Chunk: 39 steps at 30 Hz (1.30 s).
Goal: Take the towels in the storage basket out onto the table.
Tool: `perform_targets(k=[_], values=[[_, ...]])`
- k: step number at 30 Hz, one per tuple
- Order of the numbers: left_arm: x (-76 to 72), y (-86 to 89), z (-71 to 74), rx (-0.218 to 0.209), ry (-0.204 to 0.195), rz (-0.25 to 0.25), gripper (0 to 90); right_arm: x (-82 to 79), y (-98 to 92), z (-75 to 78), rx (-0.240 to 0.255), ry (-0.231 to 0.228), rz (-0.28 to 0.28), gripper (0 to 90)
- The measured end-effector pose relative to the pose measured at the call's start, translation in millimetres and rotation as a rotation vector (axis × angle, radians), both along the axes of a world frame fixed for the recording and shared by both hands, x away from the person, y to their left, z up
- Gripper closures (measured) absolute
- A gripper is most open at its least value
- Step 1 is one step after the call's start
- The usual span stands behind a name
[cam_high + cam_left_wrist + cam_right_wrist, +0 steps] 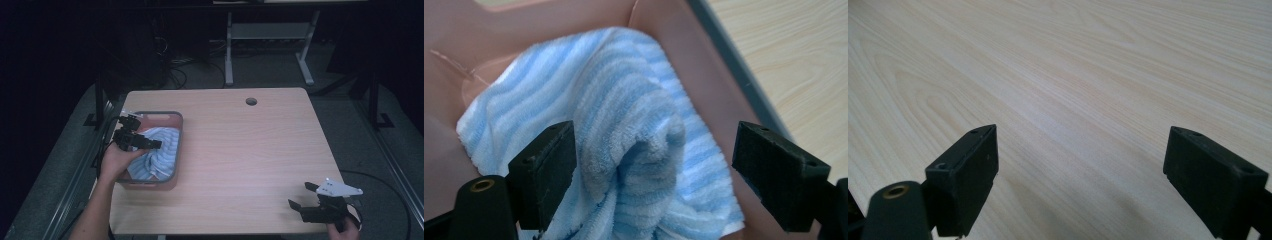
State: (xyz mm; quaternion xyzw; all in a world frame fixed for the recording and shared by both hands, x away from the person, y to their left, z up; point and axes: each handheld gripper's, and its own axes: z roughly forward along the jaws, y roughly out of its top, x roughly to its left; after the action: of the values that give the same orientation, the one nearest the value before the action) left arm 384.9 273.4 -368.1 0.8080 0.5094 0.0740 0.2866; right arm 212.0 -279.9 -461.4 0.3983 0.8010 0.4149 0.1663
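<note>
Left gripper (654,175) is down inside the bin (659,30), jaws spread wide, and the towel (624,150) sits right between them: a bunched-up fold of blue-and-white stripes rising in the gap, brushing the left jaw's pad, well clear of the right one. Nothing clamped. The rest of the towel spreads ahead of the jaws toward the bin's far corner. Over at the near edge, the right gripper (1080,180) hangs released above bare table (1073,75), nothing between its jaws.

The right hand-held gripper (1080,180) hangs over the bare wooden table (1088,75) (jaws wide apart).
</note>
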Motion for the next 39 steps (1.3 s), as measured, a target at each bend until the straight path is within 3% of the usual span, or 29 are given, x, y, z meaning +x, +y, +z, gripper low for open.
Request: perform_targets(k=[5,7,15,20,23,25,31,35,39], values=[[3.0,-6.4,-9.6,0.035,0.023,0.02,17.9,0.1,0.7,-0.1,-0.002,0.001,0.007,13.8],[5.8,-9.1,-16.2,0.056,0.054,0.022,18.0,0.0,0.9,0.3,-0.005,-0.004,0.01,13.7],[8.4,-16.0,-25.1,0.096,0.082,0.022,20.7,-0.2,1.8,0.1,-0.005,-0.004,0.016,13.7],[10.2,-19.7,-32.3,0.167,0.118,0.026,26.9,-0.5,1.8,-0.1,-0.003,-0.001,0.014,13.8],[10.4,-20.7,-35.1,0.177,0.126,0.042,30.7,-0.8,2.5,0.3,-0.005,-0.005,0.017,13.7],[12.3,-22.3,-38.4,0.213,0.146,0.028,32.8,-1.0,2.6,0.4,-0.003,-0.005,0.015,13.7],[12.7,-25.7,-39.8,0.237,0.138,0.018,41.5,-1.3,2.5,0.5,-0.001,-0.002,0.014,13.7],[13.4,-25.2,-42.6,0.246,0.154,0.014,50.9,-2.0,2.5,0.6,-0.002,-0.006,0.014,13.7],[12.2,-28.6,-44.6,0.271,0.16,0.011,54.4,-2.3,2.9,1.0,-0.003,-0.006,0.012,13.7]])
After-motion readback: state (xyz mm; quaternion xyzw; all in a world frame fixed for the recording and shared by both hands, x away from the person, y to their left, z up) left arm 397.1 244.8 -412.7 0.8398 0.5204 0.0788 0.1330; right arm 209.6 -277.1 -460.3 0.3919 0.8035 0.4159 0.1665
